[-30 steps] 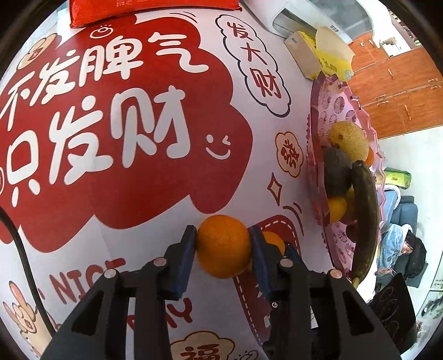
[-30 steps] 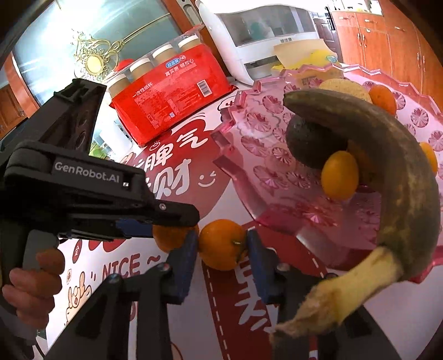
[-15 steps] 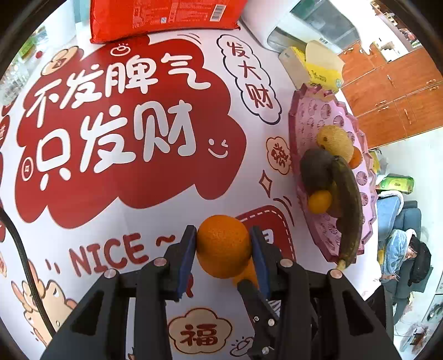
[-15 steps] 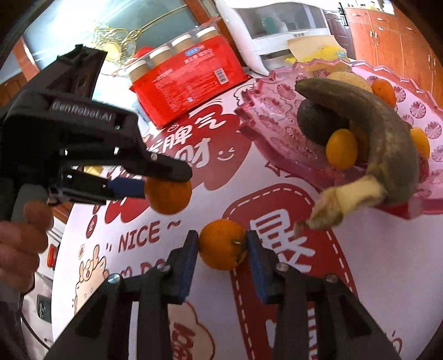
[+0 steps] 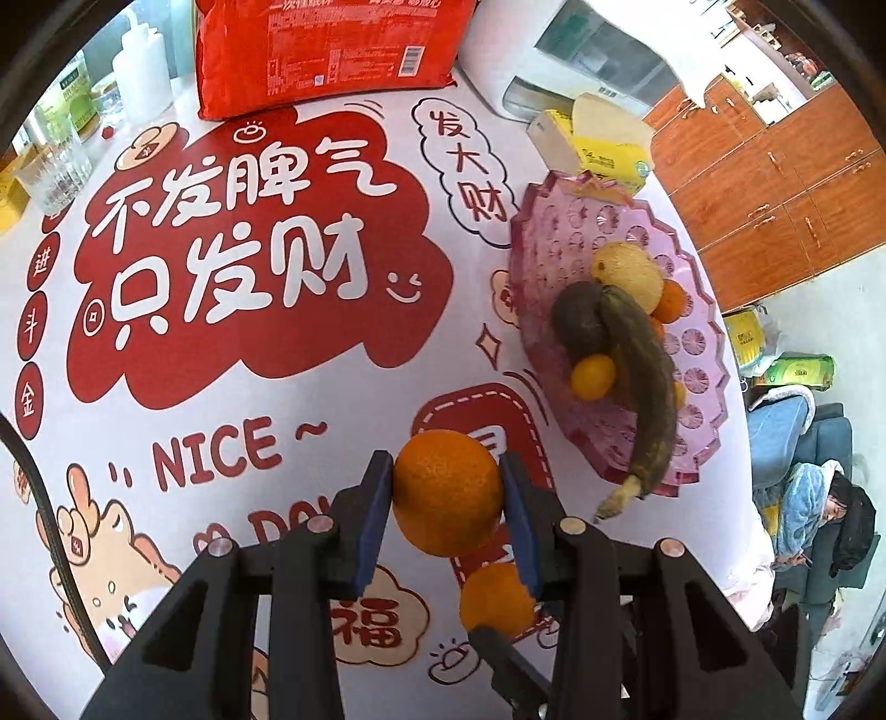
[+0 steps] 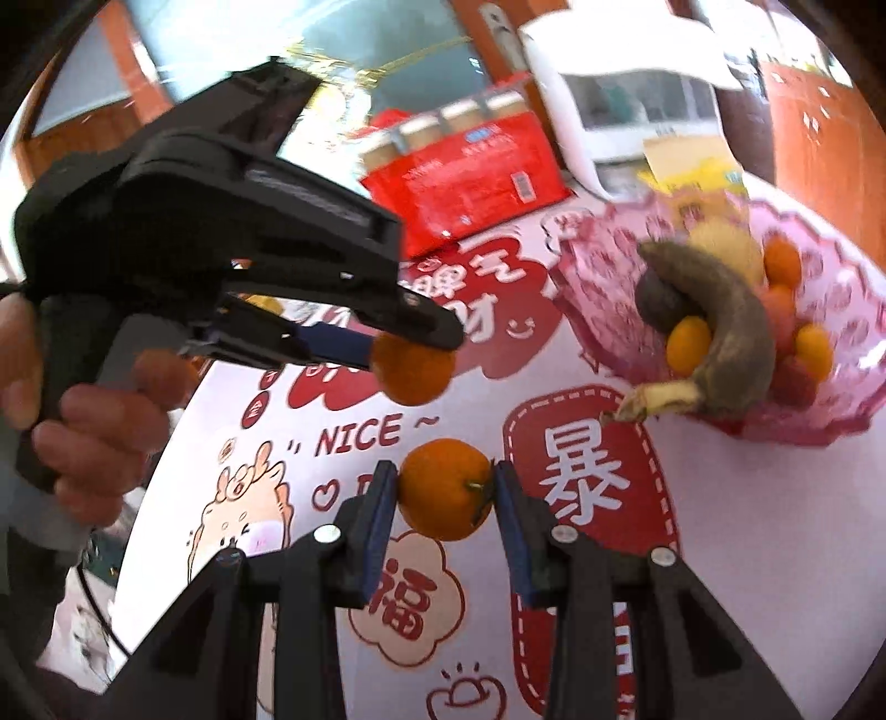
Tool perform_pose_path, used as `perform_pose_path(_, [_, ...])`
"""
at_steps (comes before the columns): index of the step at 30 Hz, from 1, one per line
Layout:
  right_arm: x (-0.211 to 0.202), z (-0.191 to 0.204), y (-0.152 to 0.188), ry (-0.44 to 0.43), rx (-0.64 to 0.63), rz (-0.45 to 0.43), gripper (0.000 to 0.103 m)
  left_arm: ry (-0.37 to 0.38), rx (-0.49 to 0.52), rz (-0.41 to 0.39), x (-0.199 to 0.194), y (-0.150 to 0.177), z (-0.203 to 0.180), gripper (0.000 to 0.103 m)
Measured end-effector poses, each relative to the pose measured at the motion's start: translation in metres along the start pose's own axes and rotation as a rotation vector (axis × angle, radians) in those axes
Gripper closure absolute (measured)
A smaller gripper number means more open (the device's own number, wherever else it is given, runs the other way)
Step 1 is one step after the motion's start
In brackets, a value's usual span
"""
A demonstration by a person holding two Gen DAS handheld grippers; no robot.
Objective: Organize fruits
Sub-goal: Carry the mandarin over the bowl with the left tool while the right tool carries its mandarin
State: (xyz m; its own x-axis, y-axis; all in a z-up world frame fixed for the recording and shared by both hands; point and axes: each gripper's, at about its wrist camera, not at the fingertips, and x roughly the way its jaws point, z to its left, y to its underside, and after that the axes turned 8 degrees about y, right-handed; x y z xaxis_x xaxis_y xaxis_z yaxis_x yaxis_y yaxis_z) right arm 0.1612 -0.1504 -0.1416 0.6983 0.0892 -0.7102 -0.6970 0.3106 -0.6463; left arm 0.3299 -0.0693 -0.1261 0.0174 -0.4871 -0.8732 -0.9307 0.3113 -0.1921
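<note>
My left gripper (image 5: 447,493) is shut on an orange (image 5: 446,490), held in the air above the red-and-white tablecloth. My right gripper (image 6: 446,490) is shut on a second, smaller orange (image 6: 446,488). That smaller orange (image 5: 495,601) also shows low in the left wrist view, below the first. In the right wrist view the left gripper (image 6: 412,354) hangs at the left with its orange (image 6: 414,372), a hand (image 6: 83,421) on its grip. The pink plate (image 5: 559,232) (image 6: 847,310) holds a dark banana (image 5: 645,382) (image 6: 731,338), an avocado (image 5: 578,327), a pear (image 5: 628,274) and small oranges.
A red pack of cups (image 5: 326,52) (image 6: 465,177) lies at the table's far side. A yellow tissue box (image 5: 592,144) and a white appliance (image 6: 620,99) stand behind the plate. Glasses and bottles (image 5: 55,160) crowd the far left. A person (image 5: 825,520) sits beyond the table's right edge.
Both grippers have risen with their oranges, so more tablecloth shows and the plate looks smaller. In the right wrist view the left gripper has climbed and the plate has slid right.
</note>
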Motion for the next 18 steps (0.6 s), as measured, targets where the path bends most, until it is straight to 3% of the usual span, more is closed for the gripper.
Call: perform_pose_path(18, [-0.075, -0.055, -0.035, -0.029, -0.122, -0.099, 0.067, -0.014, -0.012, -0.070, 0.003, 0.004, -0.080, 0.065])
